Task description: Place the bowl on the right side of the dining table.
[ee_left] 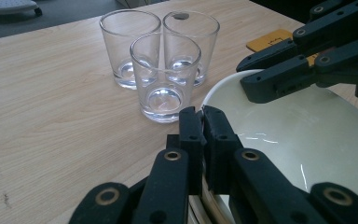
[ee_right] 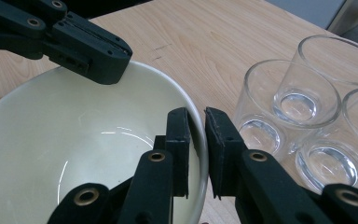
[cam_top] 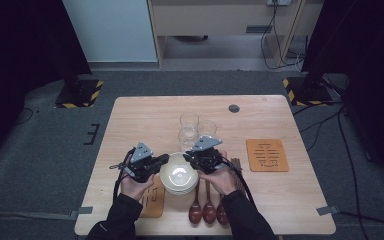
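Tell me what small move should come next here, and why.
Probably lift the top bowl straight up off the stack. The left tongs are shut on its rim, and the right tongs straddle the opposite rim. Three glasses stand close behind, so a straight rise looks safest.

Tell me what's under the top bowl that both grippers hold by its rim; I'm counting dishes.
Under the top bowl sit more bowls, nested; their rims show as layered edges. How many, and whether anything lies beneath the stack, is hidden. The left gripper and right gripper clamp opposite rims.
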`<act>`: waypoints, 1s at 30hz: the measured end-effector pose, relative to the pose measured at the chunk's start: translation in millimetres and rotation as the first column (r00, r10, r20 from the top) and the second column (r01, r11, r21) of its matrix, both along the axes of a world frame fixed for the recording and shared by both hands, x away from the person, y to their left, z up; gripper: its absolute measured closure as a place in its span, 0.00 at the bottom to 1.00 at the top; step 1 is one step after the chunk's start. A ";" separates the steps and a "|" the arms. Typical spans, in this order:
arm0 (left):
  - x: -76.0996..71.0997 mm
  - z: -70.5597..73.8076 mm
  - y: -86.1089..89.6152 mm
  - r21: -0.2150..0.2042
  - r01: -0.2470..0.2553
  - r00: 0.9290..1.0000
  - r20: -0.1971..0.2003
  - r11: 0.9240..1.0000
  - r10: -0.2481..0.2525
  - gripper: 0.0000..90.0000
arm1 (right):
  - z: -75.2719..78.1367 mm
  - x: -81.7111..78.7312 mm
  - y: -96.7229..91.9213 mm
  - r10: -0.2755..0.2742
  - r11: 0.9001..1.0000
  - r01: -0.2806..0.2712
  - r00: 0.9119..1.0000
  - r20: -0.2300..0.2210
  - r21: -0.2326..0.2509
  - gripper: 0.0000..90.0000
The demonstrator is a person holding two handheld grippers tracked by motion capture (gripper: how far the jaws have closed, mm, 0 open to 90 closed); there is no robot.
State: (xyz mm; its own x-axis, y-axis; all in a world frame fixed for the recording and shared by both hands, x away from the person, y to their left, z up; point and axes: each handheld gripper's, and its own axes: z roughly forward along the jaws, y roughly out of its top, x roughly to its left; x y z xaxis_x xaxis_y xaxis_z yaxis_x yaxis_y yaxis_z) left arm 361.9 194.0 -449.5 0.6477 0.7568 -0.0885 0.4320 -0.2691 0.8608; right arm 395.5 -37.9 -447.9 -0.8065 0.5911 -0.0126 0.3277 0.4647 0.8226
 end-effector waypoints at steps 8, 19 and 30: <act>1.9 -2.1 1.9 -0.006 0.022 1.000 0.006 1.000 -0.022 0.96 | 2.7 0.1 -0.3 0.029 0.999 -0.029 0.999 0.013 -0.023 0.93; 6.1 -5.4 3.2 -0.030 0.050 0.999 -0.009 0.998 -0.050 0.93 | 7.9 -1.2 -5.0 0.046 0.999 -0.046 0.999 0.013 -0.009 0.96; 3.4 -1.3 -0.5 -0.014 0.044 0.999 -0.011 0.999 -0.044 0.91 | 22.4 -5.1 -5.2 0.061 0.998 -0.062 0.997 0.037 0.030 0.96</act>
State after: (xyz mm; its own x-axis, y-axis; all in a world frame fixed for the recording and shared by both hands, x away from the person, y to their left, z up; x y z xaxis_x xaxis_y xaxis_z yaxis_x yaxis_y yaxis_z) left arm 365.3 193.6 -450.9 0.6792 0.7262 -0.1064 0.4295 -0.2758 0.8599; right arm 390.4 -43.1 -425.5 -0.8407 0.5410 -0.0242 0.2695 0.4568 0.8478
